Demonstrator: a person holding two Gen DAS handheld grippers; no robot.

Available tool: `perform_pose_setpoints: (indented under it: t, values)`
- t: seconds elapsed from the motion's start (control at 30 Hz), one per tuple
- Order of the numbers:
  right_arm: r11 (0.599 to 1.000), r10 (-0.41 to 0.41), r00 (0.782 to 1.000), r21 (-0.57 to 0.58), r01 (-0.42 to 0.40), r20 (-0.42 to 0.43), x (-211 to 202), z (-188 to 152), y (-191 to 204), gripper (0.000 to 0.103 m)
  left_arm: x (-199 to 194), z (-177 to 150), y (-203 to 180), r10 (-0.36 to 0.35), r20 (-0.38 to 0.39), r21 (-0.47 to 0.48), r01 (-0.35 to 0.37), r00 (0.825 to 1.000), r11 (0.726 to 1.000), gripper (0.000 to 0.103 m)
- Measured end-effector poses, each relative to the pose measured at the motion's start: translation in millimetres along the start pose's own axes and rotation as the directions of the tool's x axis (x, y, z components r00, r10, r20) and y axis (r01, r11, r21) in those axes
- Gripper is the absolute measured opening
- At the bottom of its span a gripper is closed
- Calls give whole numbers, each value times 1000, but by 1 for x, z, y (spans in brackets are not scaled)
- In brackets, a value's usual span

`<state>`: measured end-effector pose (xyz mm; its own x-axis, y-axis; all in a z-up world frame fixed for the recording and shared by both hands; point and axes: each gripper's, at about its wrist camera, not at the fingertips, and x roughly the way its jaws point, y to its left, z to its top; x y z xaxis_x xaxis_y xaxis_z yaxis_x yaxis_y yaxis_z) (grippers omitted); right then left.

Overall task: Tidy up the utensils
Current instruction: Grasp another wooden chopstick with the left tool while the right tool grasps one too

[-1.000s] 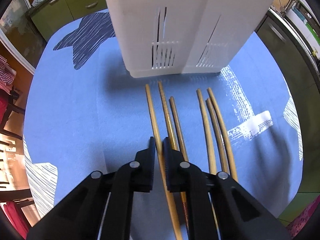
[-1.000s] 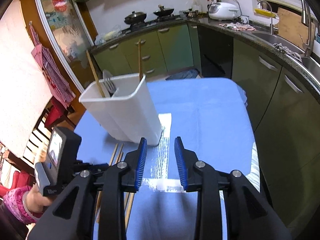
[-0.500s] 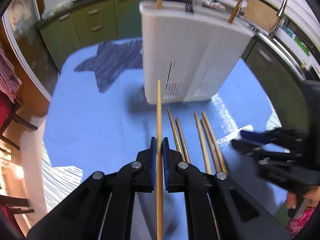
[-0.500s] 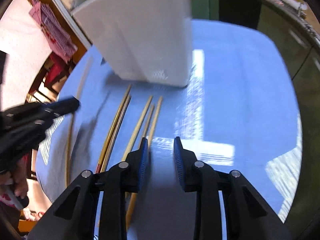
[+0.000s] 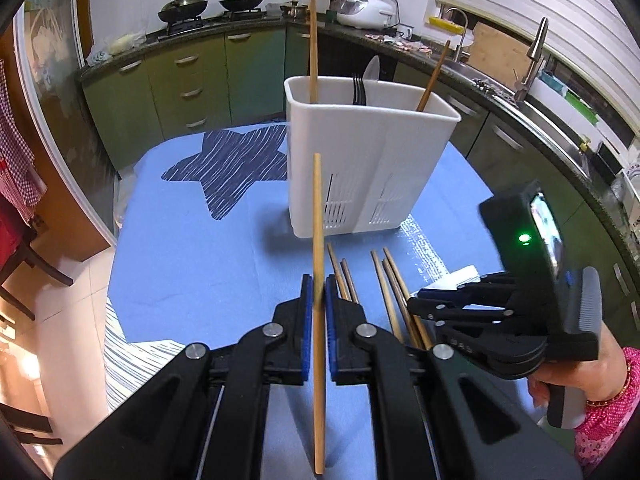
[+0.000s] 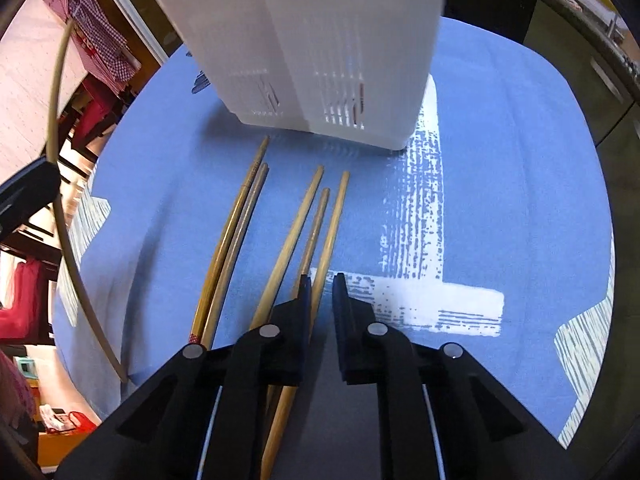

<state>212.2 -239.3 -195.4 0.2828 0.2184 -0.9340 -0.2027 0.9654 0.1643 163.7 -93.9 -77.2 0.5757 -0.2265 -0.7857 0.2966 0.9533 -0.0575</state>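
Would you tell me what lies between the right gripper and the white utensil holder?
In the right wrist view, five chopsticks lie on blue cloth between the right gripper and holder.

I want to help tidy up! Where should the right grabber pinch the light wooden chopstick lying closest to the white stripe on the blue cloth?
Grip the rightmost light wooden chopstick around its middle, coming straight down from above. It lies flat on the blue cloth with another stick close on its left, so the right gripper should straddle its thin width, fingers either side.

Bright, even indoor light fills both views. Soft shadows lie near the white caddy (image 5: pixel 368 168) on the blue tabletop (image 5: pixel 200 264). Fisheye bending curves the edges, with dark corners. The caddy is slightly blurred in the right wrist view.
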Motion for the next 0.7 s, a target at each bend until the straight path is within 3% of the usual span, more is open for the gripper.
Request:
perform_pose_setpoints:
  t: [0.23, 0.4, 0.7]
  values:
    - [998, -65, 998, -26, 64, -23, 9, 13, 16, 10, -6, -1, -3, -8, 14, 24, 8, 1000, 1000, 6]
    - [998, -57, 998, -10, 57, -14, 11, 12, 15, 8, -6, -1, -1, -11, 12, 25, 11, 1000, 1000, 6]
    - [1000, 9, 991, 20, -12, 132, -43, -2, 4, 7, -8, -1, -1, -8, 17, 28, 8, 1000, 1000, 6]
